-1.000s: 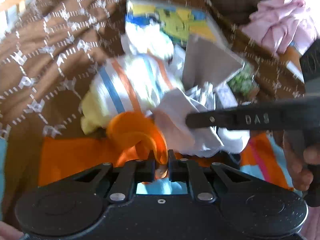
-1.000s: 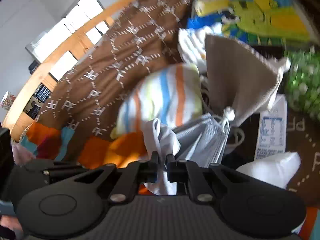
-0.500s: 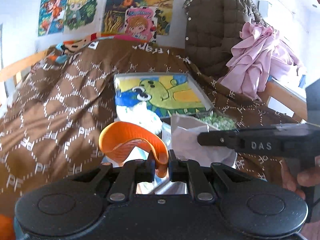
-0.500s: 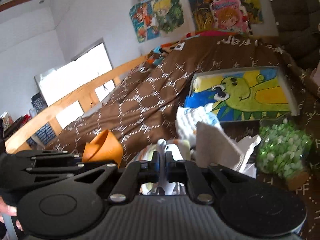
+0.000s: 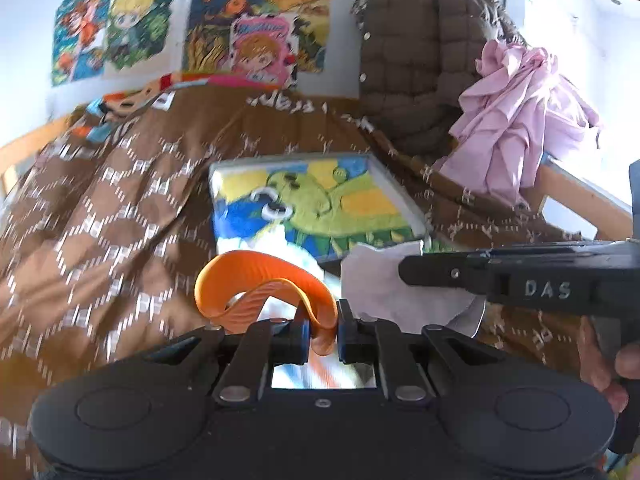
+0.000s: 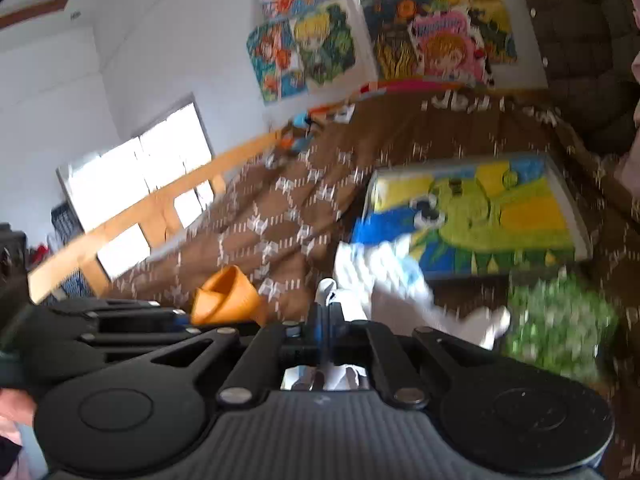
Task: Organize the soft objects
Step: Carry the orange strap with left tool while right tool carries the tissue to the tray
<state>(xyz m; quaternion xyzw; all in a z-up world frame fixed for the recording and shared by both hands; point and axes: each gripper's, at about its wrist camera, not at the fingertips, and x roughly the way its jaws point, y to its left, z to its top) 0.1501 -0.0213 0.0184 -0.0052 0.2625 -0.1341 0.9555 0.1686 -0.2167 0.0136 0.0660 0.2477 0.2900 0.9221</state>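
Note:
My left gripper (image 5: 323,338) is shut on a curled orange cloth (image 5: 264,286) and holds it up above the bed. The orange cloth also shows in the right wrist view (image 6: 226,300), low at the left. My right gripper (image 6: 329,312) is shut on a thin white cloth (image 6: 326,290) that sticks up between its fingers. In the left wrist view the right gripper (image 5: 404,270) reaches in from the right with the pale cloth (image 5: 384,284) hanging from it. A white and blue cloth (image 6: 380,268) lies on the bed below.
A brown patterned bedspread (image 5: 112,216) covers the bed. A green dinosaur picture board (image 5: 320,208) lies on it. A green speckled bag (image 6: 556,320) lies at the right. A brown quilted jacket (image 5: 416,56) and pink cloth (image 5: 516,120) hang behind. A wooden rail (image 6: 152,216) runs at the left.
Both grippers have lifted off the pile with their cloths and tilted up toward the wall. The striped cloth and grey pouch have dropped out of sight.

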